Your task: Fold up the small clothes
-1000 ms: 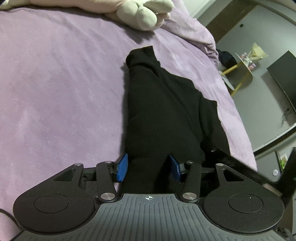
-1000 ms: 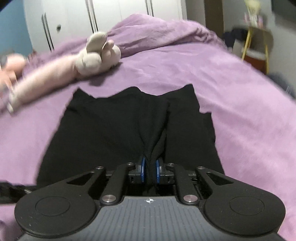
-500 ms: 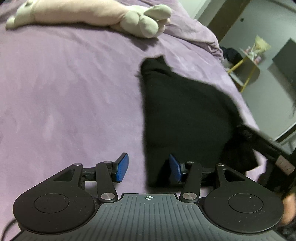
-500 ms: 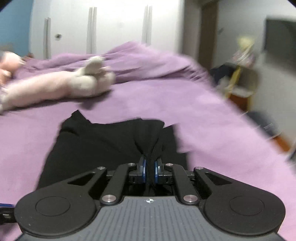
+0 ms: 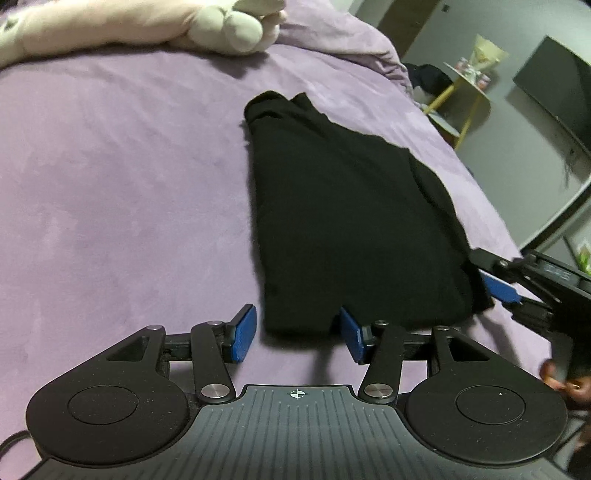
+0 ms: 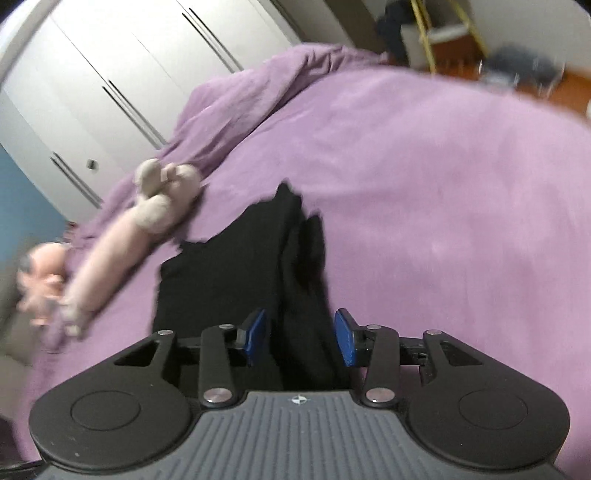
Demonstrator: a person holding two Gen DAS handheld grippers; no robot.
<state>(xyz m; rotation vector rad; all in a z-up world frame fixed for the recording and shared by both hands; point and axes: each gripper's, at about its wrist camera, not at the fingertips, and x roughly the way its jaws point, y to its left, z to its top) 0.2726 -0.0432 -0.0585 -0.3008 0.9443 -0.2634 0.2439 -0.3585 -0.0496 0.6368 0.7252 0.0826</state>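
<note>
A black garment (image 5: pixel 347 221) lies folded in a long strip on the purple bed (image 5: pixel 122 192). My left gripper (image 5: pixel 297 334) is open, its blue pads just short of the garment's near edge, touching nothing. My right gripper (image 6: pixel 301 338) is open, with the garment's near end (image 6: pixel 295 295) lying between its blue pads, not pinched. The right gripper also shows in the left wrist view (image 5: pixel 517 291) at the garment's right corner.
A long pink and beige plush toy (image 5: pixel 147 29) lies across the far side of the bed; it also shows in the right wrist view (image 6: pixel 147 218). White wardrobes (image 6: pixel 110 92) stand behind. A yellow-legged side table (image 5: pixel 469 92) and a dark screen (image 5: pixel 554 96) stand right of the bed.
My right gripper carried a fold of the garment to the left and opened, letting it go. The garment is now narrower. My left gripper stayed open and drew back from the cloth.
</note>
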